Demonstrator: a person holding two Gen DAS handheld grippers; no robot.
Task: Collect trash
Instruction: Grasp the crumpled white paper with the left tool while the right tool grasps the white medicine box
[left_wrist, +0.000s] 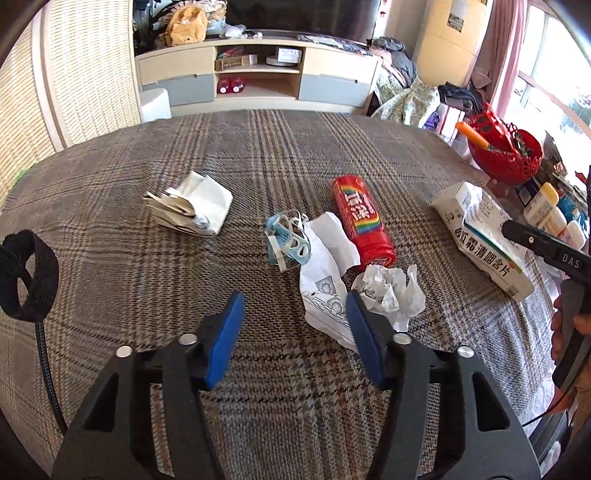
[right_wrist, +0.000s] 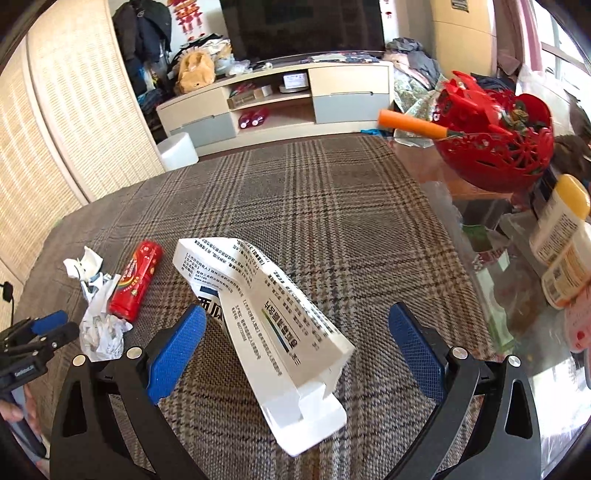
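Trash lies on the plaid tablecloth (left_wrist: 258, 155). In the left wrist view there is a crumpled white carton (left_wrist: 192, 208), a blue-white plastic wrapper (left_wrist: 286, 240), a flat white paper (left_wrist: 325, 273), a red candy tube (left_wrist: 362, 221), a crumpled paper ball (left_wrist: 389, 293) and a crushed white medicine box (left_wrist: 484, 236). My left gripper (left_wrist: 293, 314) is open above the cloth, its right finger beside the paper ball. My right gripper (right_wrist: 297, 328) is open around the medicine box (right_wrist: 280, 321). The red tube (right_wrist: 136, 280) and paper ball (right_wrist: 101, 332) lie to its left.
A red openwork basket (right_wrist: 495, 136) with an orange-handled tool stands at the table's right, beside yellow-capped bottles (right_wrist: 561, 225) on a glass surface. A TV cabinet (left_wrist: 258, 74) and a white stool (left_wrist: 155, 105) stand beyond the table. A black strap (left_wrist: 26, 273) hangs at left.
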